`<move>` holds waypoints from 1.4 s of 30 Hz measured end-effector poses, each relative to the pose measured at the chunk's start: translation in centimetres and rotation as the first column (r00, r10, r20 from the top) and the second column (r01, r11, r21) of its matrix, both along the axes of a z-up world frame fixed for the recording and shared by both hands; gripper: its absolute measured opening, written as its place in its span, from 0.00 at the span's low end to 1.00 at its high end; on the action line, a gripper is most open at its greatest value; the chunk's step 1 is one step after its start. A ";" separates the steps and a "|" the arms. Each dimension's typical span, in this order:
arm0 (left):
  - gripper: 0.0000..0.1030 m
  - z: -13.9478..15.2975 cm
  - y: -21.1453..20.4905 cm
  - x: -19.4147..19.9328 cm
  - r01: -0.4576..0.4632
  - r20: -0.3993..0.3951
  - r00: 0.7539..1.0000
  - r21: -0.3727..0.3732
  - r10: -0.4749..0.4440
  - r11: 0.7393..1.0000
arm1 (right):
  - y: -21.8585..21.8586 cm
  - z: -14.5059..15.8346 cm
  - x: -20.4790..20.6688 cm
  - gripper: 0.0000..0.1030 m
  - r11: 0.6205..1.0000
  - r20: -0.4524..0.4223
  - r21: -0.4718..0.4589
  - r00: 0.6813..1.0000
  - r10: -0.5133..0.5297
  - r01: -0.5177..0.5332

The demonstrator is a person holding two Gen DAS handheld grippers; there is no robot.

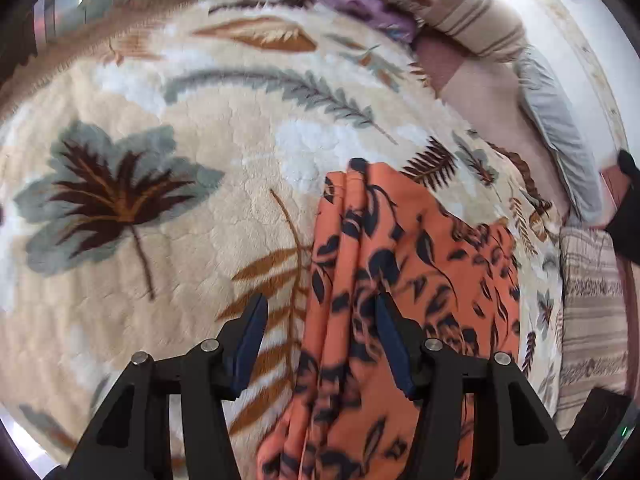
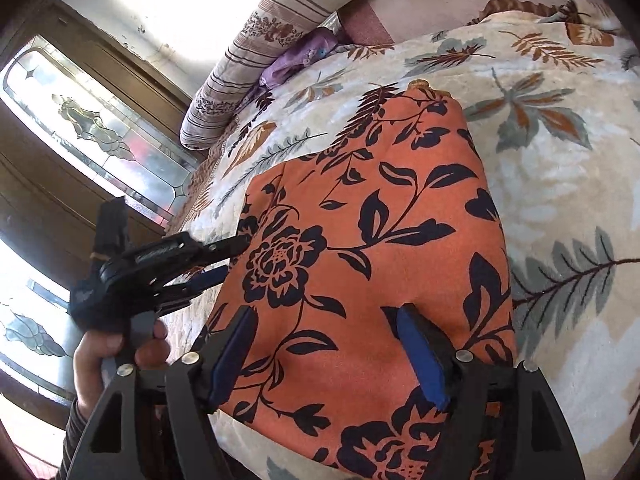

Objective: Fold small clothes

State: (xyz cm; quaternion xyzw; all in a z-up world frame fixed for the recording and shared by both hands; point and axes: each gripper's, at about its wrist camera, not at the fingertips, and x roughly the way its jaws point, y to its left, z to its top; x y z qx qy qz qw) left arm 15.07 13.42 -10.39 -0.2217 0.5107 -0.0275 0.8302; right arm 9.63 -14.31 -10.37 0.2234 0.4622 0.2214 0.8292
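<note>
Garment: an orange cloth (image 2: 360, 248) printed with dark navy flowers, leaves and vines, lying on the blanket (image 1: 168, 208) that covers the bed.
Its shape: from the right wrist view it lies fairly flat, with a rounded far end and a folded edge on the left; from the left wrist view the near side is gathered into long pleats.
Left gripper (image 1: 320, 312): jaws spread, nothing pinched; the pleated edge of the cloth runs up between them, close beside the right-hand blue pad, while the left pad stands over bare blanket.
Right gripper (image 2: 328, 320): jaws spread wide above the near part of the cloth; both blue pads sit over the orange fabric, with no fold pinched between them.
Hand (image 2: 120, 352): grips the handle of the left gripper at the cloth's left edge.
Blanket: cream plush with grey-green and brown leaves.
Beyond the jaws: a striped bolster (image 2: 256, 60) and a purple cloth (image 2: 296, 60) at the blanket's far edge.
</note>
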 end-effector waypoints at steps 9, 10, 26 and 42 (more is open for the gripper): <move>0.63 -0.2 -2.0 -7.1 0.051 0.034 0.998 0.213 -0.060 0.976 | -2.7 1.2 -5.8 0.74 0.994 -0.005 0.081 0.998 -0.066 0.067; 0.63 0.2 -2.1 -7.5 0.045 0.032 0.998 0.213 -0.054 0.976 | -2.9 1.2 -6.6 0.74 0.995 -0.005 0.077 0.998 -0.066 0.066; 0.71 -0.4 -3.4 -11.7 0.071 0.050 0.995 0.266 -0.088 0.961 | -6.6 0.4 -12.8 0.74 0.985 -0.029 0.054 0.986 -0.164 0.166; 0.71 0.3 -3.1 -12.6 0.074 0.069 0.993 0.278 -0.097 0.958 | -6.1 -0.4 -12.9 0.74 0.984 -0.049 0.036 0.984 -0.174 0.176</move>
